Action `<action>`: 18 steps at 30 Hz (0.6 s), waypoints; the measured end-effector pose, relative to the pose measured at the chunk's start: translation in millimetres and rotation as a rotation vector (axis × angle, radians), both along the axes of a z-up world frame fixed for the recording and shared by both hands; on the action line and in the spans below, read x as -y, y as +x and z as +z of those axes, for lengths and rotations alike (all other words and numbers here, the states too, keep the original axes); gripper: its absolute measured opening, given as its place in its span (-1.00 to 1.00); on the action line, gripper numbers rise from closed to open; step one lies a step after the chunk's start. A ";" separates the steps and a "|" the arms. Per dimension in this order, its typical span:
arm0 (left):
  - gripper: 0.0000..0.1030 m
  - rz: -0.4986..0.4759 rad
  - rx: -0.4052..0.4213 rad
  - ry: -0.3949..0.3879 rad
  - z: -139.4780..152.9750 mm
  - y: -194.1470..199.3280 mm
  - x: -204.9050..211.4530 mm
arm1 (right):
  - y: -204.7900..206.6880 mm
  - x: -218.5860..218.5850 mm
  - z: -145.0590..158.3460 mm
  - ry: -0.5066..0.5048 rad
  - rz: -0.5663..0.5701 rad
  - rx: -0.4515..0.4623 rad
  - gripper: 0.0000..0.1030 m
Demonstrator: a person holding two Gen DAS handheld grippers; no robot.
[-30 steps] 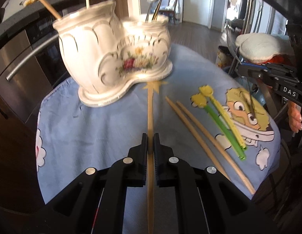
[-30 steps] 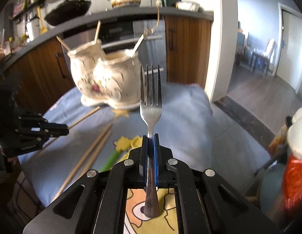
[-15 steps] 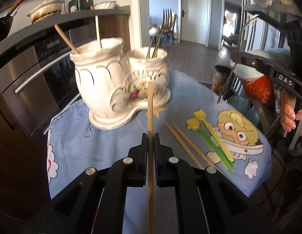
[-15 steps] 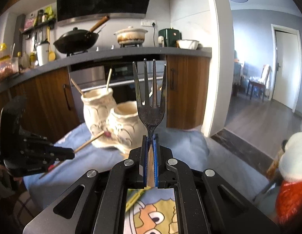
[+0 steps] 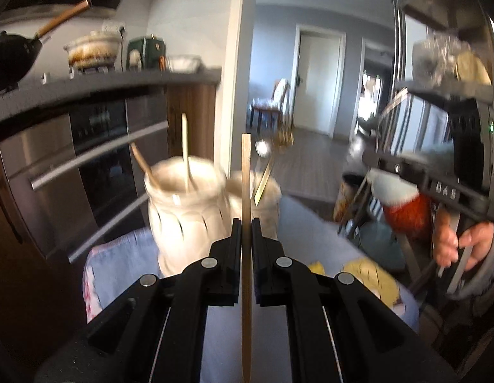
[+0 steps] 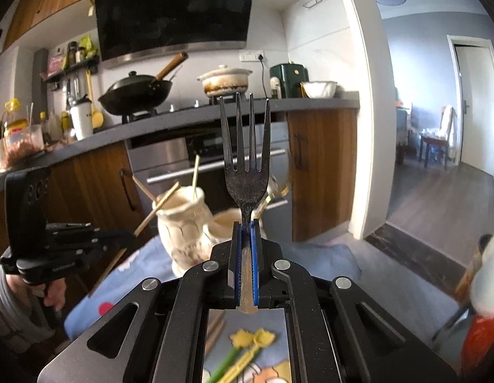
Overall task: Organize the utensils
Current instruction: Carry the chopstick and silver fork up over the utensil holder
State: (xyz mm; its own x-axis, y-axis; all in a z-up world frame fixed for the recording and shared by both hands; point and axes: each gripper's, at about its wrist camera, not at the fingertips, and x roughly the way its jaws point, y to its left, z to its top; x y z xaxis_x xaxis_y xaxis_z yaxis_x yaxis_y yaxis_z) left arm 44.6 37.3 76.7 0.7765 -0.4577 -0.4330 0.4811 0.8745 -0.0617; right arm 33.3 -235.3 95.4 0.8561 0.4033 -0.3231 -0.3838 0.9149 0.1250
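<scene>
Both grippers have lifted clear of the blue cloth [image 6: 326,255]. The left gripper [image 5: 246,229] pinches a pale wooden chopstick [image 5: 246,172], the right gripper [image 6: 246,233] a steel fork [image 6: 246,159]. Each should be tipped handle-down and lowered slowly into the cream ceramic twin-pot holder [image 6: 183,220] ahead, chopstick with chopsticks, fork with cutlery.

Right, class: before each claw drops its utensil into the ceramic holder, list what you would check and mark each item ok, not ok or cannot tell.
1. Left claw shut on the wooden chopstick: ok.
2. Right claw shut on the fork: ok.
3. Ceramic holder upright on the blue cloth: ok.
4. Chopstick tip above the holder's rim: ok in the left wrist view.
5. Room left in the compartments, which already hold utensils: cannot tell.
6. Fork tines over an opening: cannot tell.
</scene>
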 end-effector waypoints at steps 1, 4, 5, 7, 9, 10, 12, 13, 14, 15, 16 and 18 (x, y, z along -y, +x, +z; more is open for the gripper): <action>-0.88 0.011 0.030 -0.017 5.6 4.7 -2.1 | 2.9 -2.6 3.3 0.003 0.003 0.007 -0.89; -0.88 0.046 0.096 -0.067 14.3 20.5 -9.0 | 11.0 -9.7 11.7 0.015 0.010 0.027 -0.89; -0.88 0.060 0.108 -0.075 15.7 25.6 -10.7 | 14.1 -11.8 13.7 0.018 0.011 0.030 -0.89; -0.88 0.093 0.120 -0.084 16.5 40.1 -16.6 | 21.7 -15.8 16.9 0.029 0.017 0.032 -0.89; -0.88 0.105 0.121 -0.099 16.5 52.1 -22.3 | 28.1 -18.8 18.7 0.034 0.017 0.036 -0.89; -0.88 0.114 0.125 -0.114 16.1 59.0 -26.2 | 31.9 -20.6 19.6 0.035 0.015 0.036 -0.89; -0.88 0.119 0.131 -0.138 16.3 67.8 -31.6 | 40.5 -22.9 20.8 0.041 0.011 0.035 -0.89; -0.88 0.115 0.134 -0.155 17.3 73.3 -34.0 | 44.2 -23.9 21.5 0.045 0.010 0.034 -0.89; -0.88 0.112 0.135 -0.164 18.6 78.4 -35.0 | 47.8 -25.7 22.0 0.047 0.008 0.034 -0.89; -0.88 0.114 0.136 -0.165 19.4 82.9 -36.1 | 52.4 -27.4 22.9 0.049 0.005 0.036 -0.89; -0.88 0.108 0.139 -0.171 21.8 89.4 -35.6 | 55.4 -28.2 23.1 0.052 0.003 0.037 -0.89; -0.88 0.092 0.140 -0.190 24.0 98.3 -35.1 | 62.6 -30.6 23.5 0.058 0.000 0.037 -0.89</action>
State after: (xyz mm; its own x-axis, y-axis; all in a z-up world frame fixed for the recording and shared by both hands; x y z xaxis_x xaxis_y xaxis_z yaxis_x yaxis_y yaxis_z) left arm 142.9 72.4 100.7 0.8648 -0.4457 -0.2311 0.4158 0.8938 -0.1679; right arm 95.8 -204.7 118.9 0.8671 0.4202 -0.2676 -0.3890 0.9067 0.1632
